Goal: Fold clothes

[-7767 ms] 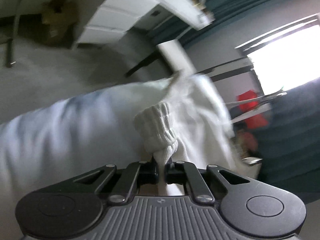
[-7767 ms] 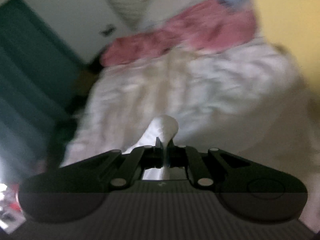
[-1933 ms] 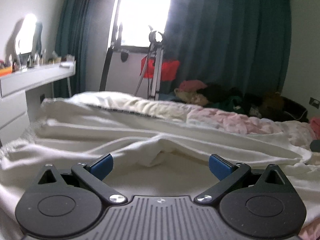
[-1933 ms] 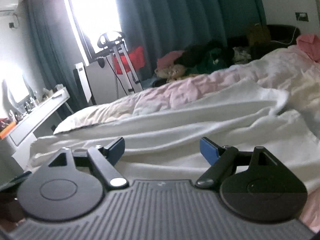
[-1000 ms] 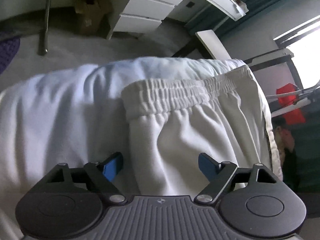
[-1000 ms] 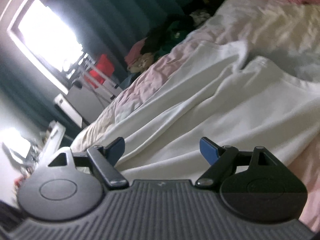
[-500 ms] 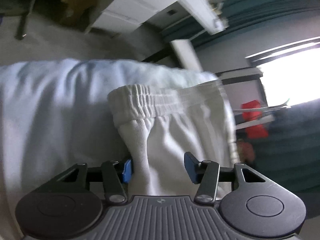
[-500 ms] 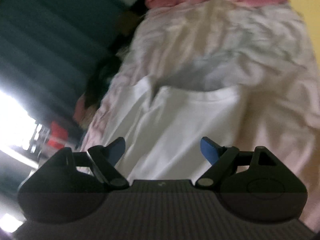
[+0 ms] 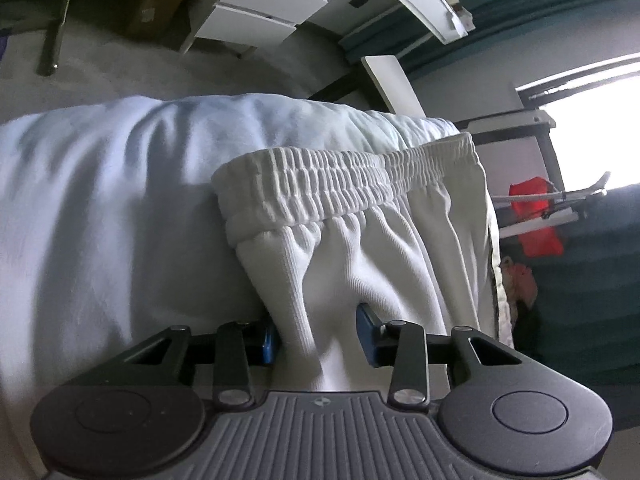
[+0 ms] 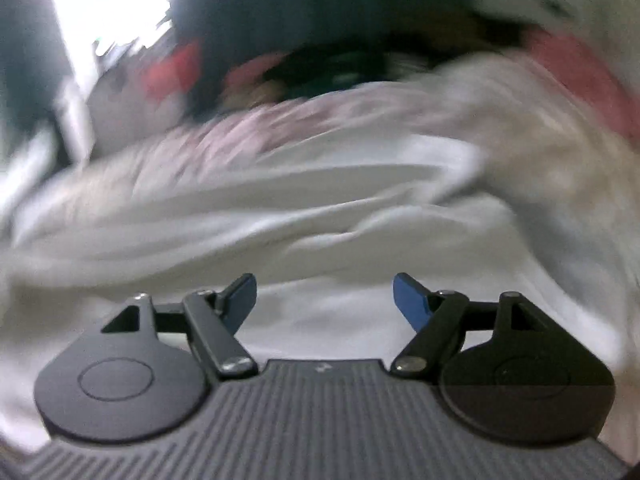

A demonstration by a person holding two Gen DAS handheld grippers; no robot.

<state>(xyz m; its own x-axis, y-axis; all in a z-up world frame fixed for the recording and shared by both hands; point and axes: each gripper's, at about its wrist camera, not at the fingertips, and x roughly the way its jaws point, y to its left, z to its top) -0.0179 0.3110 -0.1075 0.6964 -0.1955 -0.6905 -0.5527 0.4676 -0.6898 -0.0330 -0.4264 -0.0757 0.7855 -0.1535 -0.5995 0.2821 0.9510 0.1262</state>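
Trousers: a pair of white knit trousers [image 9: 360, 248] lies spread on the bedding straight ahead of the left jaws, in the left wrist view.
Waistband: the gathered elastic waistband [image 9: 344, 184] runs across the picture beyond the jaws, its near corner bunched above the left-hand pad.
Fold in the jaws: a raised ridge of the trouser cloth [image 9: 304, 312] comes down from that corner and passes between the two blue pads.
Left gripper: the left gripper [image 9: 320, 336] has just been closing its jaws on this ridge; the left-hand pad lies against the cloth, the right-hand pad is at its edge, and whether both press is not clear.
Bedding: a pale blue-white duvet [image 9: 112, 200] lies under the trousers and fills the space left of the jaws.
Beyond the left jaws: a white drawer unit [image 9: 260, 16] stands far ahead; a red item [image 9: 536, 216] hangs on a rack to the right.
Right gripper: the right gripper [image 10: 324, 300] has its jaws wide apart, nothing between the pads, though they have just closed a little.
Ahead of the right jaws: blurred white cloth [image 10: 320, 216] lies under and ahead of them; pinkish bedding [image 10: 280, 128] is beyond it, with dark curtains [image 10: 320, 0] behind.
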